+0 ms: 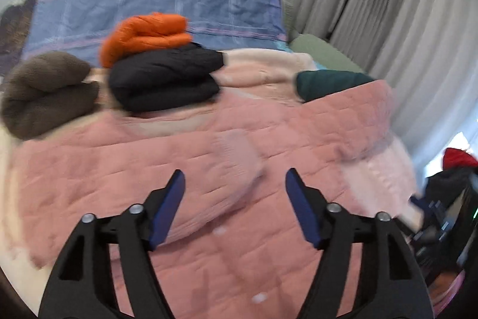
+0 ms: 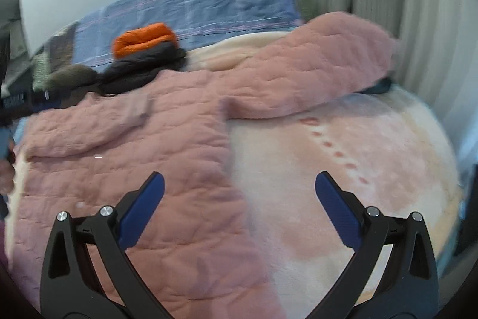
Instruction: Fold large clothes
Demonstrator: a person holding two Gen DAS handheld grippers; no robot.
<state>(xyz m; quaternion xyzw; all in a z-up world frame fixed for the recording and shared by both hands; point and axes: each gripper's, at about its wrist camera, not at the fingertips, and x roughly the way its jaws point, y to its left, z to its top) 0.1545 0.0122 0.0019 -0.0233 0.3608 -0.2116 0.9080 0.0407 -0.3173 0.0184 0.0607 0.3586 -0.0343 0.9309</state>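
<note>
A large pink quilted jacket lies spread flat on the bed; it also shows in the right wrist view, with one sleeve stretched out to the far right. My left gripper is open and empty, hovering above the jacket's body. My right gripper is open and empty, above the jacket's right edge where it meets the cream blanket. The left gripper shows at the left edge of the right wrist view.
Folded clothes sit at the far side of the bed: an orange jacket on a black one, a brown garment to the left, a dark teal one at right. A blue plaid duvet lies behind. Grey curtains hang at right.
</note>
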